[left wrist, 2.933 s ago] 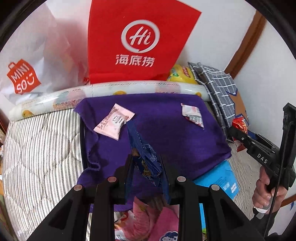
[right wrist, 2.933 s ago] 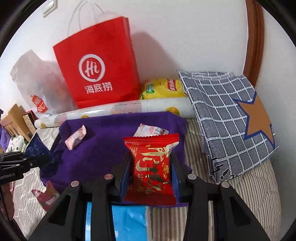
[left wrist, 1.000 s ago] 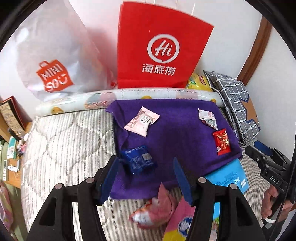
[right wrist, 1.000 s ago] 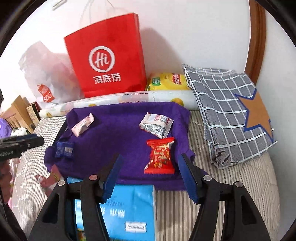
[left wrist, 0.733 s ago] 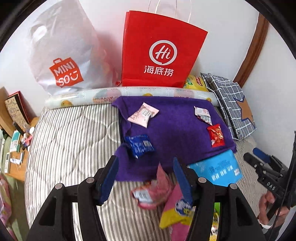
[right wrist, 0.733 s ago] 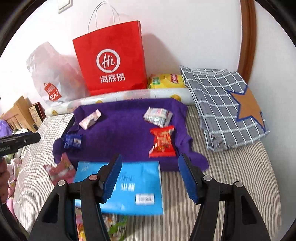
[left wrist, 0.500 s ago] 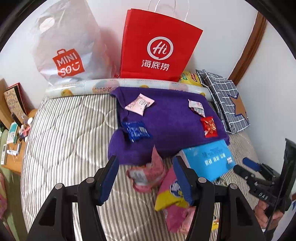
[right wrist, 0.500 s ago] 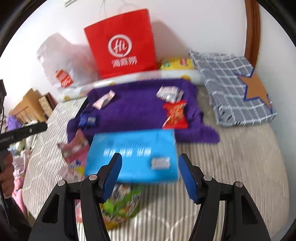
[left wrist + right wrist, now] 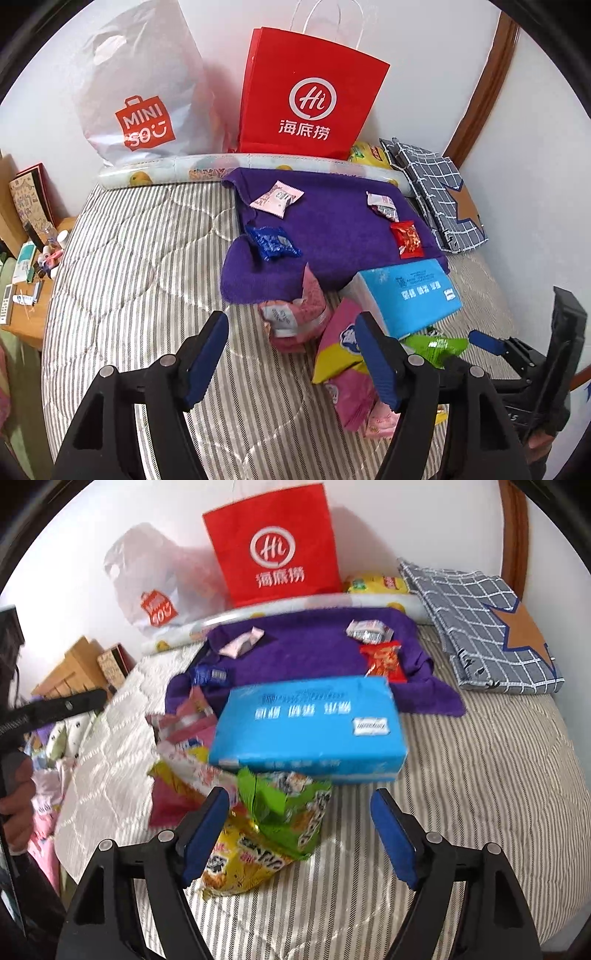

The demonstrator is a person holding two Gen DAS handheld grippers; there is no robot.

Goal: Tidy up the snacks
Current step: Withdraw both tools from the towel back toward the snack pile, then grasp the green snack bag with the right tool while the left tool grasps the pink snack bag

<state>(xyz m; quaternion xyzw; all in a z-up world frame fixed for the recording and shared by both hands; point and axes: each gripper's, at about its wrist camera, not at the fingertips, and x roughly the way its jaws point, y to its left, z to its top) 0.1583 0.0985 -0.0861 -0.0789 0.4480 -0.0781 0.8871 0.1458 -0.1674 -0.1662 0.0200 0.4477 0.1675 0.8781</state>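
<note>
Spreading across the striped quilted bed (image 9: 140, 258), the scene ran from a purple fleece cloth (image 9: 332, 229) at the far side down to a loose heap of snack bags near the front edge. On the cloth lay four small wrapped snacks, well apart from one another: a pale pink one (image 9: 277, 197), a crinkled blue one (image 9: 273, 242), a silver one (image 9: 382, 203) and a red one (image 9: 408, 238). A sky-blue rectangular soft pack (image 9: 310, 723) lay with its long axis across the right view, its far edge over the cloth's near border and its near edge on top of the heap.

Under that near edge sat a green crinkled snack bag (image 9: 288, 808) on a yellow one (image 9: 240, 864). It lay straight ahead of the right gripper (image 9: 299, 834), a little left of centre and nearer the left finger, its length running roughly along the pointing line. That gripper's jaws were opening and pressed on nothing.

The left gripper (image 9: 291, 354) was likewise opening over bare quilt, empty; a pink crumpled bag (image 9: 295, 314) lay just beyond its fingertips, and a pink-and-yellow packet (image 9: 343, 347) was partly hidden by the right finger. By my judgement the right hand was the nearer to the green bag, and the left to the pink one.
</note>
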